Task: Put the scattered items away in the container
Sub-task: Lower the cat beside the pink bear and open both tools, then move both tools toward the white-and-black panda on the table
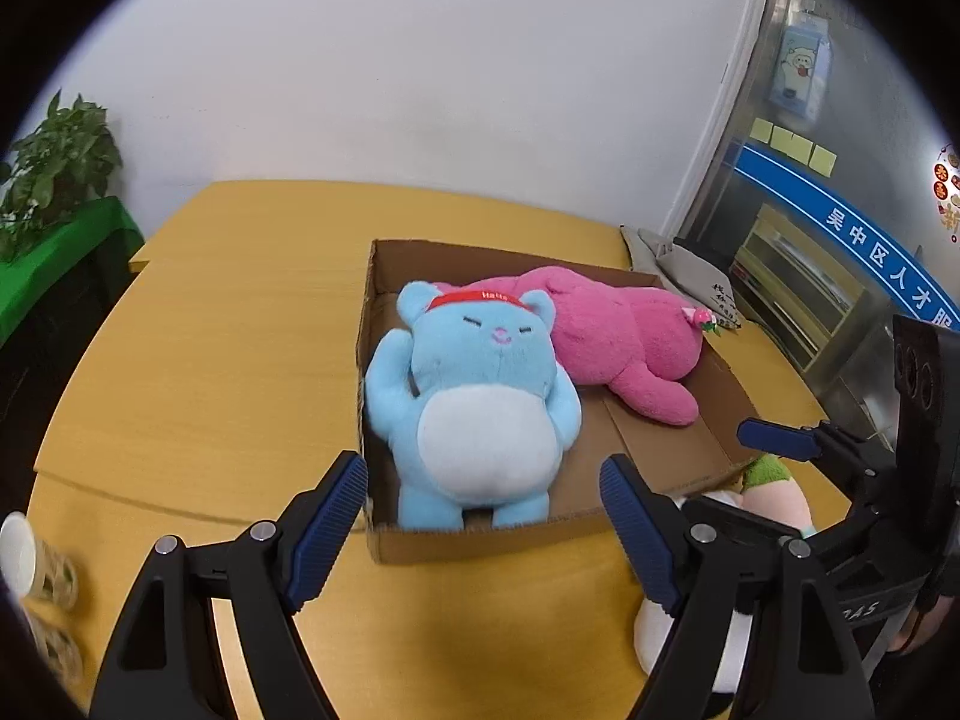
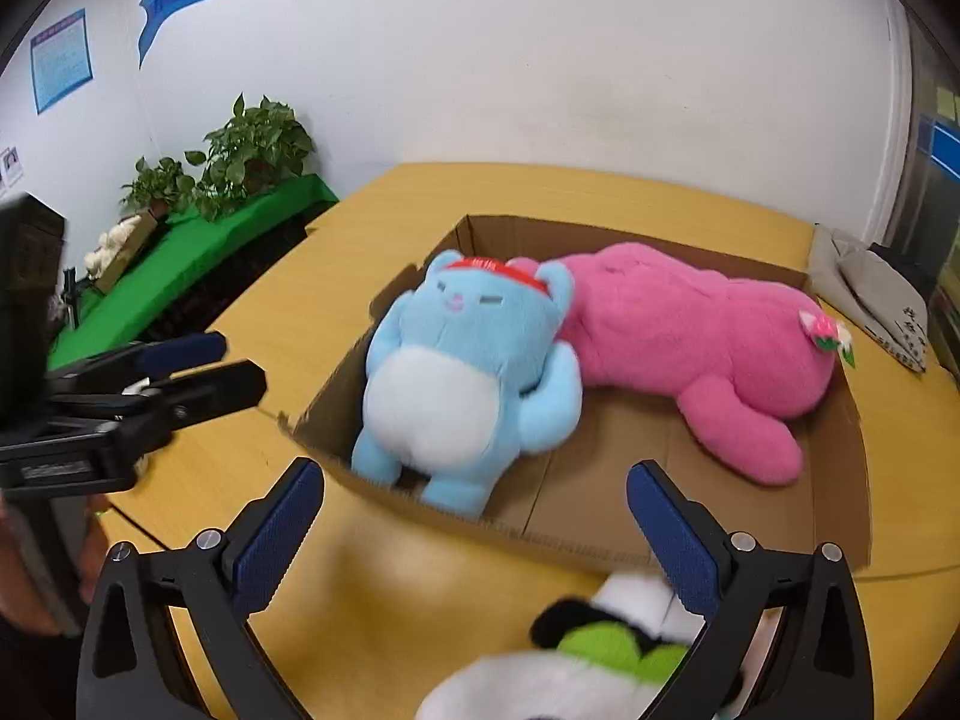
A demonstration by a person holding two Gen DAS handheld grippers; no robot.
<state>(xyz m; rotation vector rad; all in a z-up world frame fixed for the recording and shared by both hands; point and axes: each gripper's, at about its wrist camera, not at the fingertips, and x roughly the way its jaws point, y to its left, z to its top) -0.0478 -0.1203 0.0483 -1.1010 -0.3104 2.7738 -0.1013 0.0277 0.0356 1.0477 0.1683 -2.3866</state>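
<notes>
An open cardboard box (image 1: 480, 540) (image 2: 570, 546) sits on the yellow table. Inside it a blue plush (image 1: 480, 396) (image 2: 456, 372) with a red headband lies on its back, and a pink plush (image 1: 624, 342) (image 2: 690, 330) lies beside it on the right. A white, green and black plush (image 2: 606, 645) (image 1: 657, 630) lies on the table outside the box's near right corner. My left gripper (image 1: 483, 474) is open before the box's near wall, holding nothing. My right gripper (image 2: 474, 480) is open wide above the near wall, the white plush just below its right finger.
A grey cloth bag (image 1: 684, 270) (image 2: 870, 294) lies behind the box at the right. Potted plants (image 2: 258, 150) stand on a green-covered shelf at the left. Paper cups (image 1: 24, 552) sit near the table's left edge. Metal cabinets line the right wall.
</notes>
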